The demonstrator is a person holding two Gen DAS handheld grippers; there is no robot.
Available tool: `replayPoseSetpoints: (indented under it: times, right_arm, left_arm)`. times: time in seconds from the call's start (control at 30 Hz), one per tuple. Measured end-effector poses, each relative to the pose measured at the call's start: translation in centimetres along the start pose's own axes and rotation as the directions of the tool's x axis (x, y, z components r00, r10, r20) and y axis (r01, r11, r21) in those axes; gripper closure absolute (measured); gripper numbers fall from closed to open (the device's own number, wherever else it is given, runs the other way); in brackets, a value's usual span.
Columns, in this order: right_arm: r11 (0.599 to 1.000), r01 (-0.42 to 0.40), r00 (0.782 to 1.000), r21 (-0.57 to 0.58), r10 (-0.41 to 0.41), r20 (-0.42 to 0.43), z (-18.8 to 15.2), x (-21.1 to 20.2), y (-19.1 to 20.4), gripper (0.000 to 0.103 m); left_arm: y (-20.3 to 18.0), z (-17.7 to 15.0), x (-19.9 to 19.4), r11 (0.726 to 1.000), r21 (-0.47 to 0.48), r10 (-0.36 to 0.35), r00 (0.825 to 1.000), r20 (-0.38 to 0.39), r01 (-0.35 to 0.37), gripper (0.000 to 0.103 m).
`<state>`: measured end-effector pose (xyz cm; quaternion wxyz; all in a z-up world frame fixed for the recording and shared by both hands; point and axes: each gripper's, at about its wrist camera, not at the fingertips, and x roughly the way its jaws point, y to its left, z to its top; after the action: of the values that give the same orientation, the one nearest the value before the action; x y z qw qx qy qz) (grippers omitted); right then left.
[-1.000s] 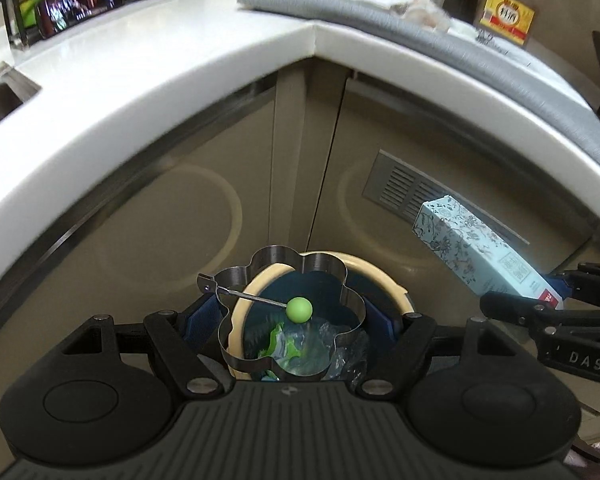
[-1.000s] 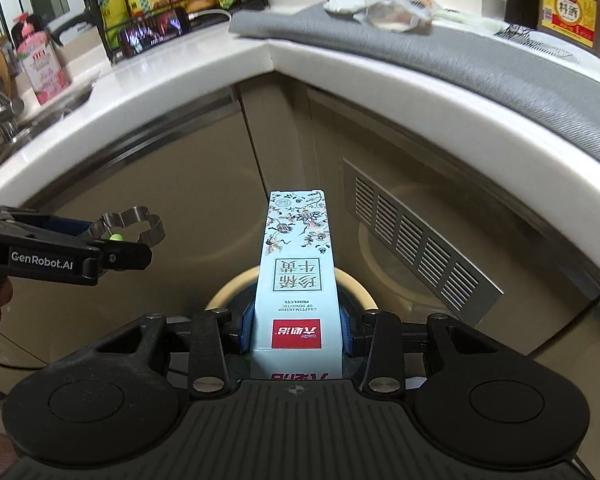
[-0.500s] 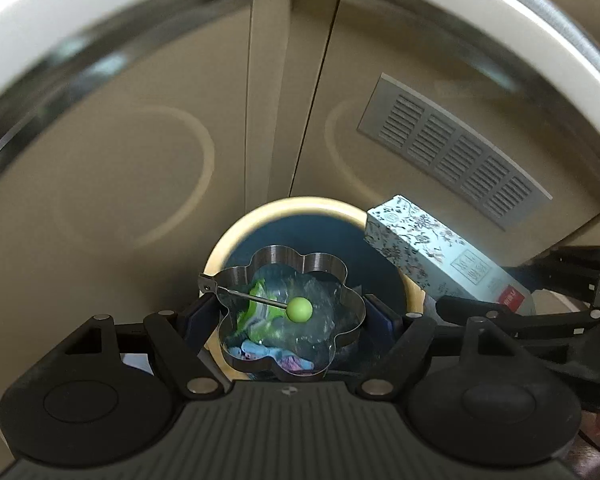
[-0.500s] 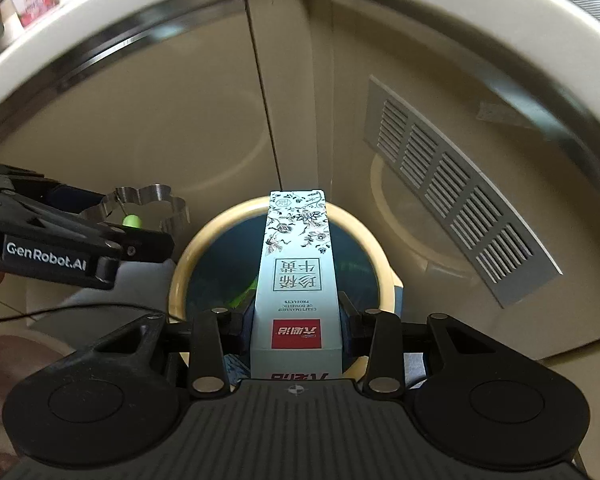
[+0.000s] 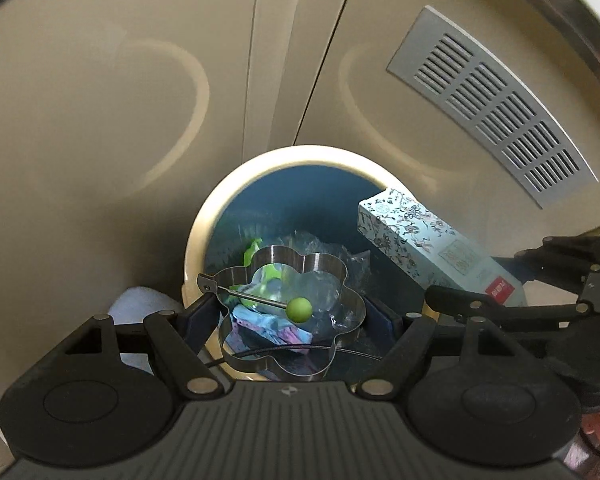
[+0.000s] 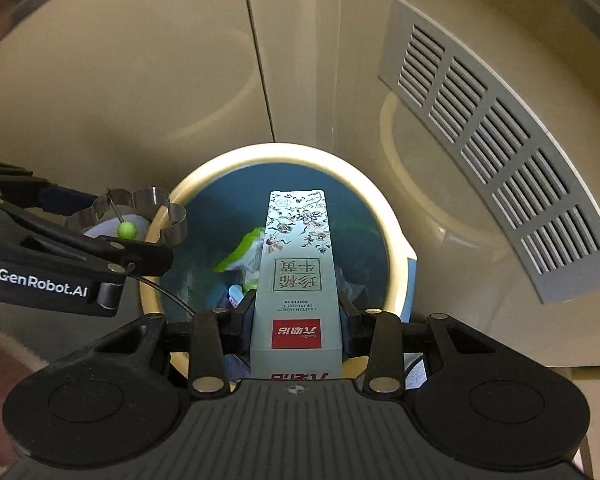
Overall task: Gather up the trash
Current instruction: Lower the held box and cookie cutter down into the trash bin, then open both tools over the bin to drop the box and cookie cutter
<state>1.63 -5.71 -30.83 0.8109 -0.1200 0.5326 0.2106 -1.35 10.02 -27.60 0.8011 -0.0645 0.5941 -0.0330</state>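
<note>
L gripper (image 5: 292, 316) clamps a flower-shaped ring (image 5: 290, 312) w/ a green bead, flat, over the bin (image 5: 204, 216) mouth at its 7 o'clock edge. R gripper (image 6: 296, 312) grips the box (image 6: 296, 264) at its near end, long axis running to 12 o'clock, far end over bin centre. Bin lies below both, trash already inside. Judgement: both are set to let go; R is more central.

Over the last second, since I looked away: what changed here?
Both grippers tipped down over the bin; the countertop left view. The left gripper keeps its metal flower ring, the right gripper its box. Nothing dropped yet.
</note>
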Motion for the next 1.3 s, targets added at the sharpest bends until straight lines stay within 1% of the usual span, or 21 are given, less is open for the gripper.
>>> replayPoseSetpoints:
  times: [0.2,0.3,0.43,0.57,0.8,0.97,1.0,1.07,1.1,1.13,1.17,1.23,1.3]
  right_arm:
    - [1.0,0.003,1.0,0.011,-0.003,-0.025,0.4,1.3,-0.1,0.061]
    - [1.0,0.003,0.999,0.006,-0.003,-0.04,0.6,1.7,0.0,0.061]
    - [1.0,0.014,0.998,0.009,-0.014,-0.062,0.8,2.2,-0.1,0.061]
    - [1.0,0.015,0.996,0.02,-0.013,-0.087,1.0,2.8,-0.3,0.061]
    - [1.0,0.028,0.994,0.004,-0.027,-0.107,1.3,2.9,0.5,0.061]
    - [0.999,0.041,0.992,0.002,-0.041,-0.119,1.4,3.9,0.3,0.061]
    - [0.999,0.042,0.992,0.004,-0.041,-0.12,1.4,4.1,0.3,0.061]
    - [0.999,0.046,0.992,0.011,-0.044,-0.122,1.5,4.5,0.3,0.061]
    - [0.999,0.049,0.992,0.017,-0.047,-0.12,1.5,4.5,0.4,0.06]
    - [0.998,0.052,0.992,0.021,-0.049,-0.12,1.6,4.3,0.4,0.051]
    - [0.998,0.055,0.991,0.02,-0.053,-0.12,1.6,4.3,0.4,0.047]
    - [0.998,0.058,0.992,0.009,-0.056,-0.112,1.5,4.0,0.6,0.033]
    - [0.998,0.064,0.992,-0.001,-0.064,-0.105,1.5,3.5,0.8,0.03]
  left_arm:
    - [0.3,1.0,2.4,1.0,-0.011,0.013,0.998,-0.056,-0.014,0.022]
    - [-0.3,1.6,3.7,1.0,-0.007,0.015,0.997,-0.078,-0.015,0.022]
    - [-0.7,1.7,4.6,1.0,-0.007,0.024,0.994,-0.105,-0.025,0.022]
    - [-0.5,2.2,5.7,0.999,-0.024,0.018,0.99,-0.137,-0.022,0.022]
    - [-1.0,2.9,6.4,0.999,0.002,0.034,0.987,-0.154,-0.034,0.021]
    - [-1.1,2.9,7.2,0.999,0.009,0.035,0.986,-0.16,-0.034,0.021]
    - [-1.1,2.9,7.3,0.999,0.007,0.032,0.986,-0.162,-0.031,0.02]
    - [-0.9,3.0,7.6,1.0,0.004,0.028,0.986,-0.162,-0.028,0.015]
    - [-0.8,3.0,7.6,0.999,0.002,0.032,0.986,-0.161,-0.032,0.006]
    - [-0.7,3.2,7.5,0.999,0.0,0.038,0.986,-0.159,-0.038,0.0]
    - [-0.6,3.1,7.3,0.999,-0.001,0.04,0.989,-0.145,-0.04,0.0]
    - [-0.6,3.2,7.1,0.999,0.009,0.047,0.989,-0.139,-0.047,0.0]
    - [-0.6,3.2,6.8,0.998,0.016,0.056,0.989,-0.138,-0.054,0.0]
